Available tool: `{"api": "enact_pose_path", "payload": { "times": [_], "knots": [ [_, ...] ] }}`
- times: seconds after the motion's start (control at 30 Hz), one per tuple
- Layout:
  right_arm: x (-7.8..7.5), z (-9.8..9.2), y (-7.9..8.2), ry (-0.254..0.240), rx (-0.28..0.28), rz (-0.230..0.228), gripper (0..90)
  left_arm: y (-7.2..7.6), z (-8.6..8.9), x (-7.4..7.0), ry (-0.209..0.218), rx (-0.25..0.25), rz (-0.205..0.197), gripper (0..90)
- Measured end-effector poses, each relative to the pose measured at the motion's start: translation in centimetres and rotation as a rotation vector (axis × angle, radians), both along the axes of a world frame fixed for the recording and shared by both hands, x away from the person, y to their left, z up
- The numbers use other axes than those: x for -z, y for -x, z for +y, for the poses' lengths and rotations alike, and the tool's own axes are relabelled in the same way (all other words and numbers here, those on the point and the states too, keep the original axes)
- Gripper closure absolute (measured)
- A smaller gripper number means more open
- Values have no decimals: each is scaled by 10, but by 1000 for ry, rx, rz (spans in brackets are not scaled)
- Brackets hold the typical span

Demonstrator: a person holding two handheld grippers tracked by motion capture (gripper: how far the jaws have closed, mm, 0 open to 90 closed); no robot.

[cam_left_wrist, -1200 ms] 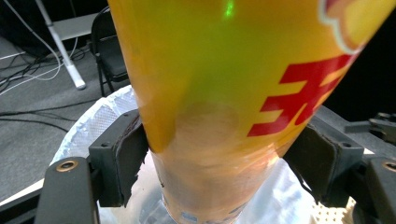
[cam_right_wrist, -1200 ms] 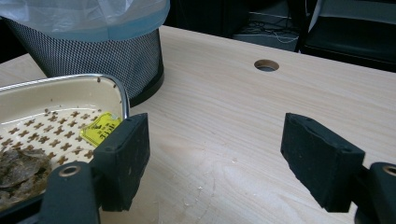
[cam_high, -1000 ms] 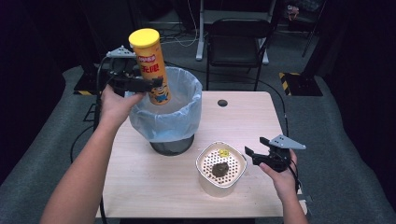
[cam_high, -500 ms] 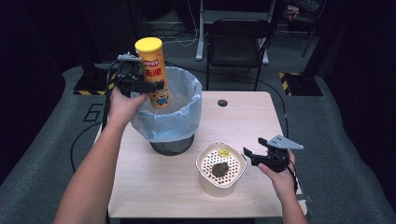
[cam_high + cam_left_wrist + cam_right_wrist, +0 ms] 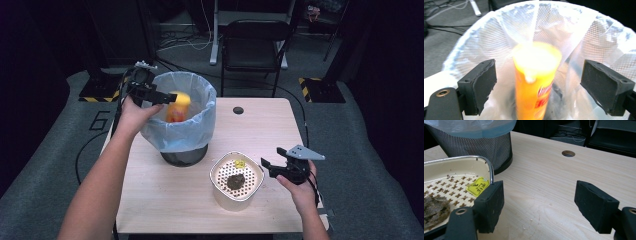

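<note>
The left claw [image 5: 165, 97] hangs over the rim of the black mesh waste bin lined with a pale blue plastic bag [image 5: 197, 134], and its jaws have just been opening, so the tall yellow cardboard snack tube [image 5: 535, 82] sits blurred between them, touching neither pad, inside the bag. The right claw [image 5: 271, 167] waits with jaws apart and nothing between them just beside the round cream perforated tray holding dark scraps [image 5: 220, 187] on the light wooden tabletop [image 5: 260, 130], probably ready for the tray's turn

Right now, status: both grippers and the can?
Left gripper just opened, jaws clear of the can, which is dropping into the bin. Right gripper open, empty, beside the tray. Nothing in the way.
</note>
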State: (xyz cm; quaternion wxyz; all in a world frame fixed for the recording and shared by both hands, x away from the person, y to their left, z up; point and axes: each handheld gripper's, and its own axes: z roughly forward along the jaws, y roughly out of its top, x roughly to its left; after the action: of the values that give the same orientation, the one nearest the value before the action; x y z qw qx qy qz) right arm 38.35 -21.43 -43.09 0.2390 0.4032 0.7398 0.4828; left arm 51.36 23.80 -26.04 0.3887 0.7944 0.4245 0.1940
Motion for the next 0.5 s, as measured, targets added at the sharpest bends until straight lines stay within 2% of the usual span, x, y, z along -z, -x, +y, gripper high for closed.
{"api": "enact_pose_path", "payload": {
  "times": [0.07,0.2,0.27,0.3,0.37,0.43,0.47,0.5],
  "knots": [
    [-1,0,1,-8,8,1,235,3,1,-2,7,-2,0,140],
    [0,0,0,-5,6,0,235,17,5,-11,27,58,-13,156],
    [0,0,1,2,-1,-1,235,21,6,-12,39,64,-9,157],
    [0,1,1,1,4,0,235,29,8,-15,32,78,-14,160],
    [0,1,1,2,6,0,235,32,10,-17,34,88,-15,164],
    [0,1,1,-1,6,0,235,39,14,-18,62,92,-20,167],
    [0,0,1,7,3,-3,235,45,20,-19,94,109,-4,174],
    [0,0,1,0,9,-1,235,48,23,-20,102,111,-3,180]
  ]
}}
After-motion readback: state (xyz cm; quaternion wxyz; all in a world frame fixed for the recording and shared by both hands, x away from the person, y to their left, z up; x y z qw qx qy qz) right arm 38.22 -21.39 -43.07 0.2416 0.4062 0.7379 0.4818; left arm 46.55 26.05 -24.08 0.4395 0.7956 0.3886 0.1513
